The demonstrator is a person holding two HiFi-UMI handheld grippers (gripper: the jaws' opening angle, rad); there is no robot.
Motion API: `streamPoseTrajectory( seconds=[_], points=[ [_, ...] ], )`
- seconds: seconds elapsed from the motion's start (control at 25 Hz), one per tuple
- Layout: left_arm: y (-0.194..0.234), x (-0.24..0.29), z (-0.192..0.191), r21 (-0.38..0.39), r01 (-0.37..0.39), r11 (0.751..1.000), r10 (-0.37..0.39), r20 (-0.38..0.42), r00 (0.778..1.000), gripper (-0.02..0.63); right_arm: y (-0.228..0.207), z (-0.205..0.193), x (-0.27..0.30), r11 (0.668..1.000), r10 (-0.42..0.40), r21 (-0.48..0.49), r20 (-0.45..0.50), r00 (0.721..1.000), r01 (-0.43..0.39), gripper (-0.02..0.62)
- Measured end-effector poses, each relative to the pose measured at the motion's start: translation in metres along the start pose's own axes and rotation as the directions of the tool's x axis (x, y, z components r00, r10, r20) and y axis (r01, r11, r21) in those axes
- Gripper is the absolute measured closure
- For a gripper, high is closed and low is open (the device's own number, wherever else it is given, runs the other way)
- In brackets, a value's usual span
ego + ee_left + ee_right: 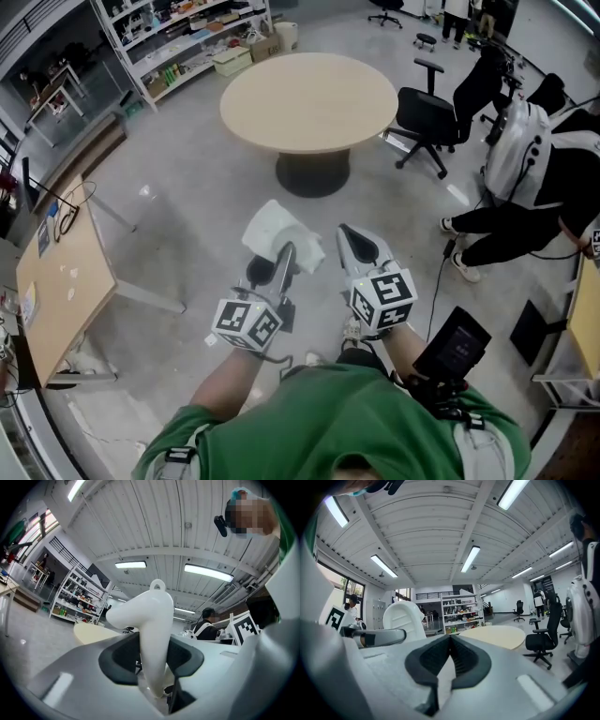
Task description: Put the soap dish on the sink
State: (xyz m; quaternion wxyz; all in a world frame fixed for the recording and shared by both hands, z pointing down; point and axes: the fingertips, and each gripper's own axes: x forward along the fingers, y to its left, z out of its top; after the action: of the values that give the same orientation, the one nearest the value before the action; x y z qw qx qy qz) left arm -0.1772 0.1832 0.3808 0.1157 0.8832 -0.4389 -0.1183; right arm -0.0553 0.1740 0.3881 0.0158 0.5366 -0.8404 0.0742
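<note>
Left gripper [284,259] clamps white soap dish [281,231] by near edge, likely for carrying (no sink in view). Right gripper [354,242] pinched together, empty, just right.

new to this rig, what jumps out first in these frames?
The white plastic soap dish catches the eye first. It is clamped in the left claw at the centre of the head view, above the grey floor. Beside it on the right, the right claw is shut with nothing in it. Ahead stands a round beige table on a dark pedestal.
</note>
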Motion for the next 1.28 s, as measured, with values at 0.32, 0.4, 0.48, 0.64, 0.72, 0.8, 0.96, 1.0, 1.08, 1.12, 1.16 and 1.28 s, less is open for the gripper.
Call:
streamPoseTrajectory(
  seconds=[0.32, 0.4, 0.48, 0.64, 0.72, 0.8, 0.96, 1.0, 1.08, 1.12, 1.16, 1.28],
  points=[
    [0.007, 0.047, 0.014, 0.035, -0.024, 0.999, 0.023, 0.019, 1.000, 0.454, -0.032, 0.024, 0.035, 0.999, 0.035, -0.008, 0.023, 0.999, -0.035, 0.594],
    [0.010, 0.062, 0.016, 0.038, -0.028, 0.999, 0.027, 0.025, 0.999, 0.454, -0.043, 0.027, 0.045, 0.999, 0.041, -0.010, 0.027, 0.999, -0.041, 0.594],
    [0.011, 0.079, 0.015, 0.037, -0.032, 0.999, 0.031, 0.027, 0.999, 0.454, -0.056, 0.030, 0.054, 0.999, 0.048, -0.011, 0.027, 0.998, -0.048, 0.594],
    [0.006, 0.110, 0.007, 0.034, -0.045, 0.998, 0.044, 0.019, 0.999, 0.454, -0.088, 0.036, 0.064, 0.998, 0.059, -0.009, 0.029, 0.998, -0.059, 0.594],
    [0.003, 0.121, 0.003, 0.035, -0.057, 0.998, 0.056, 0.019, 0.998, 0.454, -0.100, 0.036, 0.066, 0.998, 0.069, -0.009, 0.028, 0.997, -0.069, 0.594],
    [0.001, 0.131, 0.001, 0.039, -0.064, 0.997, 0.063, 0.025, 0.998, 0.454, -0.110, 0.036, 0.070, 0.997, 0.080, -0.011, 0.026, 0.996, -0.080, 0.594],
    [-0.003, 0.149, -0.004, 0.043, -0.076, 0.996, 0.075, 0.035, 0.997, 0.454, -0.129, 0.037, 0.077, 0.995, 0.099, -0.015, 0.030, 0.995, -0.099, 0.594],
    [-0.003, 0.154, -0.005, 0.042, -0.080, 0.996, 0.079, 0.033, 0.996, 0.454, -0.133, 0.038, 0.079, 0.995, 0.103, -0.016, 0.030, 0.994, -0.102, 0.594],
    [-0.002, 0.162, -0.008, 0.040, -0.087, 0.995, 0.086, 0.026, 0.996, 0.454, -0.139, 0.038, 0.083, 0.994, 0.109, -0.016, 0.028, 0.994, -0.108, 0.594],
    [-0.001, 0.165, -0.009, 0.040, -0.090, 0.995, 0.089, 0.023, 0.996, 0.454, -0.142, 0.037, 0.085, 0.994, 0.111, -0.016, 0.026, 0.993, -0.111, 0.594],
    [0.000, 0.168, -0.011, 0.040, -0.092, 0.995, 0.091, 0.021, 0.996, 0.454, -0.144, 0.036, 0.088, 0.994, 0.113, -0.014, 0.024, 0.993, -0.112, 0.594],
    [0.005, 0.177, -0.013, 0.035, -0.092, 0.995, 0.091, 0.019, 0.996, 0.454, -0.150, 0.035, 0.096, 0.994, 0.112, -0.009, 0.022, 0.993, -0.112, 0.594]
  ],
)
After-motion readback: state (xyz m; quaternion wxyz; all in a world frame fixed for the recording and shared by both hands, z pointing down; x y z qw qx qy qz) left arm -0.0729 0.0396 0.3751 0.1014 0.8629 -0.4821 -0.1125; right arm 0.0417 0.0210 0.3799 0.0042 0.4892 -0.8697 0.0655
